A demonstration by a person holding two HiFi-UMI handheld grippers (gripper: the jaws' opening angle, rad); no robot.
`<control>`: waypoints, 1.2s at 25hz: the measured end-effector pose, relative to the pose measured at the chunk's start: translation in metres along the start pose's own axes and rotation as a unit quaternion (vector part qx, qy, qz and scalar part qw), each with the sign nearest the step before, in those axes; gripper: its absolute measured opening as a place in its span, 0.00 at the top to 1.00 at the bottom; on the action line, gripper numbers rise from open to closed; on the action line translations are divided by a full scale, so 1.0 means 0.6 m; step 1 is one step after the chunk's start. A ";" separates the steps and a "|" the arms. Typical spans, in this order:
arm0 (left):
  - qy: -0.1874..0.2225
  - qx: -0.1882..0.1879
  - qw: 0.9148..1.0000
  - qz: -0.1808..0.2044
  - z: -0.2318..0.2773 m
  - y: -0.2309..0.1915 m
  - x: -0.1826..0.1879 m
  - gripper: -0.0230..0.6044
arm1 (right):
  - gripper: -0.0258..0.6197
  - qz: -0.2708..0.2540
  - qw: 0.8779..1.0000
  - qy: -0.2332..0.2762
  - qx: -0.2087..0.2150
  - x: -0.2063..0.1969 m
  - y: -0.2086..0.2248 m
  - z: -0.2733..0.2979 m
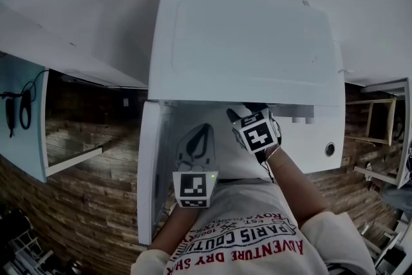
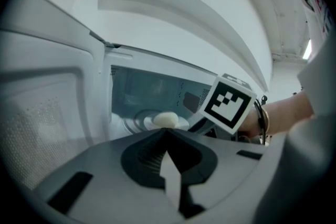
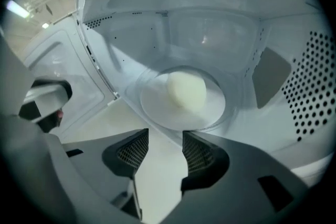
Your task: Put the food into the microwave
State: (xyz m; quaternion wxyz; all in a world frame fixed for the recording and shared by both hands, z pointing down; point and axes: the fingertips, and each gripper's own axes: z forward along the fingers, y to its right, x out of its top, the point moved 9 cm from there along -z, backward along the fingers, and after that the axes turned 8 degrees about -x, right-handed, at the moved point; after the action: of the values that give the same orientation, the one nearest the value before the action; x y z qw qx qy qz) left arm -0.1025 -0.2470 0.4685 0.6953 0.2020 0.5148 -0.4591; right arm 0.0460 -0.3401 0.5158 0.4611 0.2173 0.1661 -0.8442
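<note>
The food is a pale round bun [image 3: 185, 89] on a white plate [image 3: 210, 110], resting on the turntable inside the white microwave [image 1: 244, 42]. The microwave door [image 1: 148, 170] stands swung open to the left. My right gripper [image 3: 165, 136] is inside the cavity, just in front of the plate and pointing down at it. Its jaws are open with nothing between them. Its marker cube [image 1: 257, 134] shows at the opening. My left gripper [image 2: 167, 132] hangs outside the opening with its jaws together and empty. From there the bun [image 2: 167, 119] shows beyond its tips.
The cavity's right wall has a perforated vent [image 3: 315, 86]. A round knob [image 1: 329, 149] sits on the microwave's front panel. A wooden shelf [image 1: 71, 161] and a blue panel with hanging cables [image 1: 19, 109] are on the left. A wooden frame [image 1: 380, 119] stands on the right.
</note>
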 end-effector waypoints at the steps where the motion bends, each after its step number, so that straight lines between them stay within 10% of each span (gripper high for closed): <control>1: 0.003 0.003 1.000 0.003 -0.001 0.000 0.001 0.96 | 0.64 -0.017 1.000 -0.008 -0.006 -0.003 0.000 0.002; 12: 0.008 0.004 1.000 -0.005 -0.006 -0.003 0.004 0.96 | 0.68 -0.010 1.000 -0.006 0.004 -0.009 -0.004 -0.016; 18: 0.017 0.006 1.000 -0.019 -0.007 0.001 0.016 0.96 | 0.90 0.023 0.998 0.064 -0.017 -0.010 -0.012 -0.075; 30: 0.066 -0.024 0.997 0.037 -0.028 0.049 0.116 0.96 | 0.94 0.044 0.970 0.237 -0.021 -0.006 -0.024 -0.234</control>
State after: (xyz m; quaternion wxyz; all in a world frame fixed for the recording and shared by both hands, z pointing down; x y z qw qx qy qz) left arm -0.0828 -0.2497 0.3935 0.6811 0.2342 0.5625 -0.4060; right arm 0.0654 -0.2625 0.3996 0.4493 0.4086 0.2789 -0.7439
